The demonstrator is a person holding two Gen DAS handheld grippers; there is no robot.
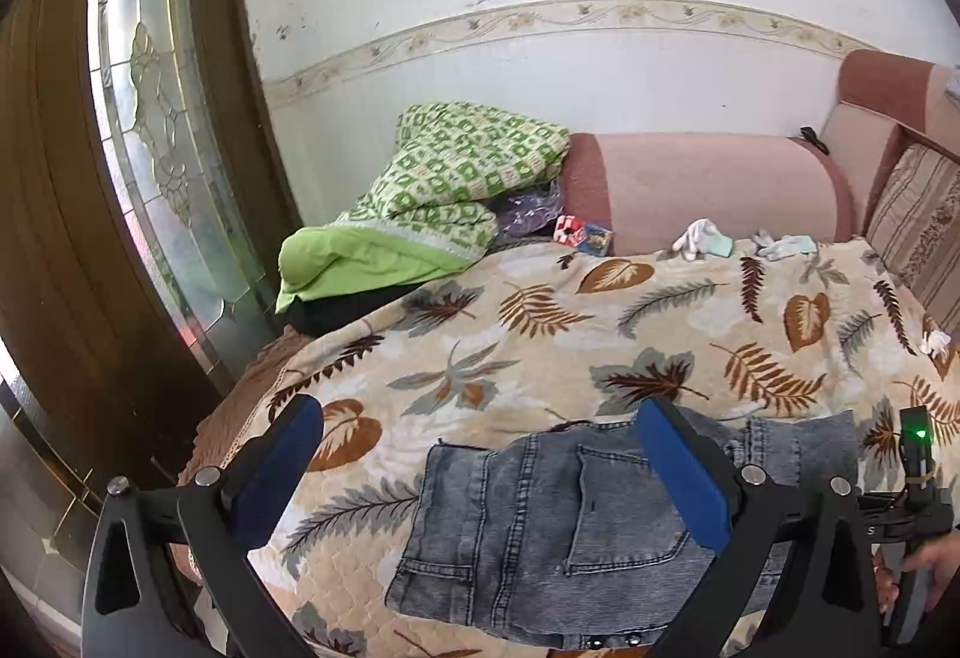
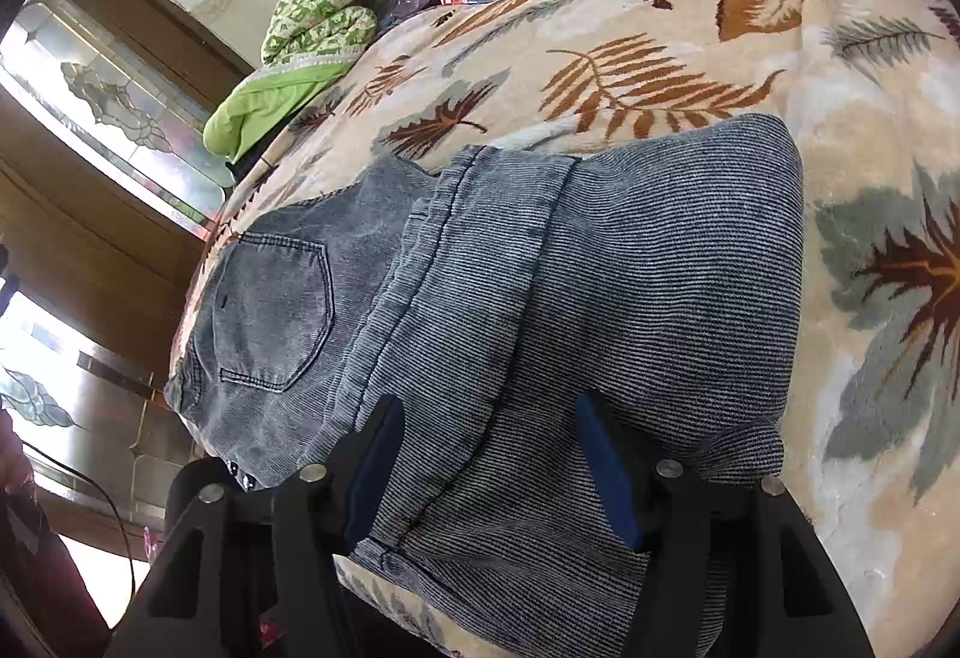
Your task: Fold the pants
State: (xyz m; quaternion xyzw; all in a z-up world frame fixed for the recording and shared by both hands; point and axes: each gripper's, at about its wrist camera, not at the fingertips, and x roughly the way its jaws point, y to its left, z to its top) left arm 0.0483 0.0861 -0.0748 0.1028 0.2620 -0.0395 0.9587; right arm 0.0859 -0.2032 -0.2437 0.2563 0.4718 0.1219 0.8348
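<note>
While the folded jeans [image 2: 540, 298] lie near the front edge of the leaf-patterned blanket [image 1: 540, 310], both grippers are seen with nothing held.

Item, jeans: grey-blue denim, laid in a compact bundle with a leg panel doubled over the seat; a back pocket [image 2: 273, 310] is exposed toward the door-side edge of the blanket, and waistband rivets are seen at the front edge. The fold is judged to be largely made, with release or tidying in hand.

Item, left gripper [image 1: 480, 478]: jaws are spread wide, with nothing between the blue pads; it is held above the pocket end of the jeans, apart from the cloth.

Item, right gripper [image 2: 489, 472]: jaws stand partly apart, straddling the upper layer of denim; the pads [image 2: 606, 472] are not seen pressing on it, and no grip is shown.

Item, surroundings: a green patterned quilt [image 1: 456, 178] is piled at the far door-side corner; small gloves [image 1: 702, 238] lie along the far edge, against a pink sofa arm [image 1: 708, 190].

Risks, as judged: the top layer could be snagged by a pad of the right gripper on withdrawal, and the fold dragged open. The bundle lies close to the front edge, so a sideways pull could slide it off. Stiff denim could spring back if left unpressed.
</note>
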